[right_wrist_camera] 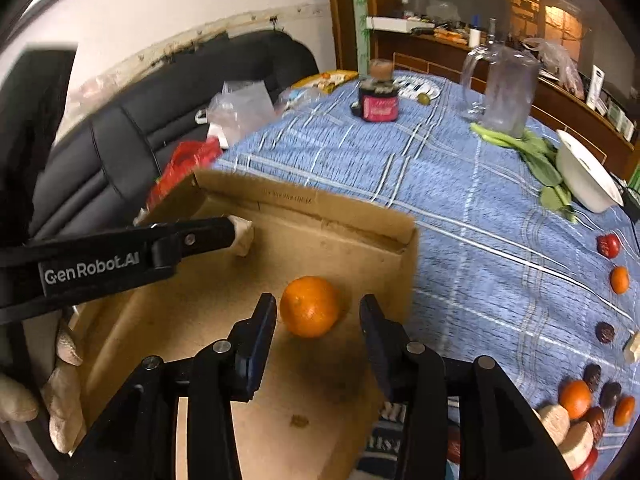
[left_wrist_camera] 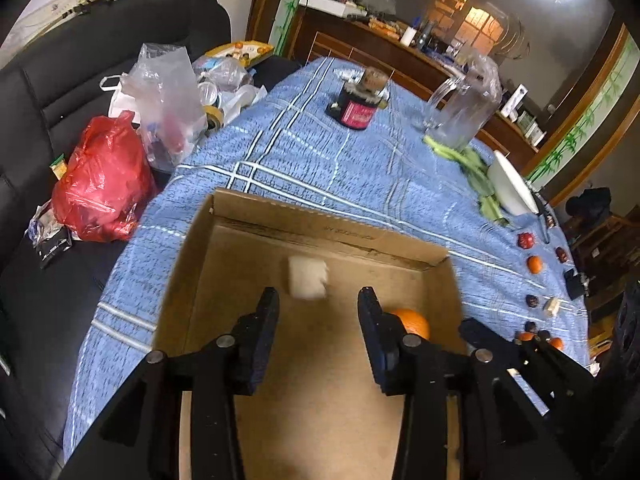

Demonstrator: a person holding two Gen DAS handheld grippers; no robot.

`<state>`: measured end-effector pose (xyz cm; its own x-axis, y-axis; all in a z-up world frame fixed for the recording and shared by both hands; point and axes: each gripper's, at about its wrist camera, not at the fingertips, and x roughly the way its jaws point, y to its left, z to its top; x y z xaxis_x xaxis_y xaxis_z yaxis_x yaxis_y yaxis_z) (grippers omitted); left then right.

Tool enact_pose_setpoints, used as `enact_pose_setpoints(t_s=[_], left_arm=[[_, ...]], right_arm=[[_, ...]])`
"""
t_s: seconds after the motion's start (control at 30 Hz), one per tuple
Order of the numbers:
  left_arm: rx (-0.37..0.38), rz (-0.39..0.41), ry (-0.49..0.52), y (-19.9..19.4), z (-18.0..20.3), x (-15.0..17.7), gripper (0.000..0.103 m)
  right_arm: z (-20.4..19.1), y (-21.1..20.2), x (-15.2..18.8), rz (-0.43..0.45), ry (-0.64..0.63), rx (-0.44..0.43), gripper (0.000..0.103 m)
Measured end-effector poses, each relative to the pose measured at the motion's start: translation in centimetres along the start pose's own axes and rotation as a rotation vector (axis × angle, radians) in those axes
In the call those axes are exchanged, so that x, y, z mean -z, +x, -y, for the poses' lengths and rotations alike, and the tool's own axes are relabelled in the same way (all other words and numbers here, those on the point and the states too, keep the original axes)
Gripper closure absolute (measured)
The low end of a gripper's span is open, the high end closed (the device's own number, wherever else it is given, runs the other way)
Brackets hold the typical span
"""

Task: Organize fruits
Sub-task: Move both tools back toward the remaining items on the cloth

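Observation:
An open cardboard box (left_wrist_camera: 320, 224) (right_wrist_camera: 312, 208) lies on the blue checked tablecloth. An orange (right_wrist_camera: 309, 306) (left_wrist_camera: 412, 322) rests on the box floor. A pale white chunk (left_wrist_camera: 307, 278) (right_wrist_camera: 243, 236) is in the box, blurred, just beyond my left gripper's fingertips. My left gripper (left_wrist_camera: 318, 304) is open and empty over the box; it also shows from the side in the right wrist view (right_wrist_camera: 120, 256). My right gripper (right_wrist_camera: 318, 310) is open, its jaws on either side of the orange without touching it.
Loose fruit lies at the table's right edge: small oranges (right_wrist_camera: 619, 279), dark dates (right_wrist_camera: 605, 333), a red fruit (right_wrist_camera: 608, 245), pale slices (right_wrist_camera: 576, 440). A white bowl (right_wrist_camera: 586, 178), greens (right_wrist_camera: 536, 152), a glass jug (right_wrist_camera: 508, 92) and a dark jar (right_wrist_camera: 378, 100) stand beyond. Bags (left_wrist_camera: 100, 176) lie on the black sofa at left.

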<state>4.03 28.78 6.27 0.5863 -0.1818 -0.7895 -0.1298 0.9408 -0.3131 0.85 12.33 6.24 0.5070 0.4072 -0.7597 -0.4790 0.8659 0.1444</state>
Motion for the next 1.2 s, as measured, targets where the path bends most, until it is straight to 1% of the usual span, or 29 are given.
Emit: enact_pose_setpoints(t_s=[0.07, 0.13, 0.2, 0.3, 0.4, 0.47, 0.5, 0.53, 0.6, 0.73, 0.83, 0.93, 1.03, 1.2], left_arm=[[0.01, 0.023, 0.008, -1.6, 0.7, 0.5, 0.053], [0.027, 0.044, 0.022, -3.3, 1.7, 1.3, 0.05], [0.064, 0.056, 0.043, -5.0, 3.2, 2.7, 0.046], [0.098, 0.069, 0.078, -6.7, 5.7, 5.1, 0.04], [0.138, 0.07, 0.124, -7.8, 8.7, 8.6, 0.038], [0.168, 0.057, 0.151, -8.1, 10.6, 11.1, 0.038], [0.184, 0.049, 0.167, -8.1, 11.8, 12.8, 0.038], [0.192, 0.047, 0.175, -8.1, 12.4, 13.7, 0.038], [0.193, 0.045, 0.188, -7.9, 14.0, 16.3, 0.038], [0.176, -0.006, 0.25, -6.9, 16.9, 18.9, 0.038], [0.176, 0.005, 0.279, -6.9, 18.4, 19.6, 0.038], [0.178, 0.009, 0.303, -6.5, 19.4, 20.0, 0.038], [0.172, 0.0, 0.312, -5.7, 19.6, 20.5, 0.038], [0.158, -0.024, 0.308, -4.1, 18.9, 20.4, 0.038]], right_arm=[[1.0, -2.4, 0.6, 0.037, 0.033, -0.014, 0.055], [2.0, -4.4, 1.3, 0.067, 0.068, -0.02, 0.05], [3.4, -6.7, 2.8, 0.094, 0.117, -0.024, 0.046], [5.6, -9.6, 5.3, 0.118, 0.181, -0.024, 0.045], [8.4, -12.9, 8.8, 0.147, 0.27, 0.011, 0.045], [10.9, -15.3, 11.9, 0.168, 0.347, 0.066, 0.044], [11.7, -16.0, 12.7, 0.172, 0.375, 0.079, 0.043], [13.0, -16.9, 14.1, 0.176, 0.414, 0.097, 0.042], [15.6, -19.1, 17.1, 0.188, 0.504, 0.137, 0.042], [18.8, -21.7, 20.8, 0.21, 0.611, 0.16, 0.042], [20.0, -23.0, 22.0, 0.225, 0.625, 0.174, 0.042], [19.9, -23.0, 22.0, 0.226, 0.602, 0.183, 0.042], [19.8, -22.2, 22.0, 0.219, 0.582, 0.174, 0.042], [19.5, -19.7, 21.5, 0.174, 0.541, 0.165, 0.043]])
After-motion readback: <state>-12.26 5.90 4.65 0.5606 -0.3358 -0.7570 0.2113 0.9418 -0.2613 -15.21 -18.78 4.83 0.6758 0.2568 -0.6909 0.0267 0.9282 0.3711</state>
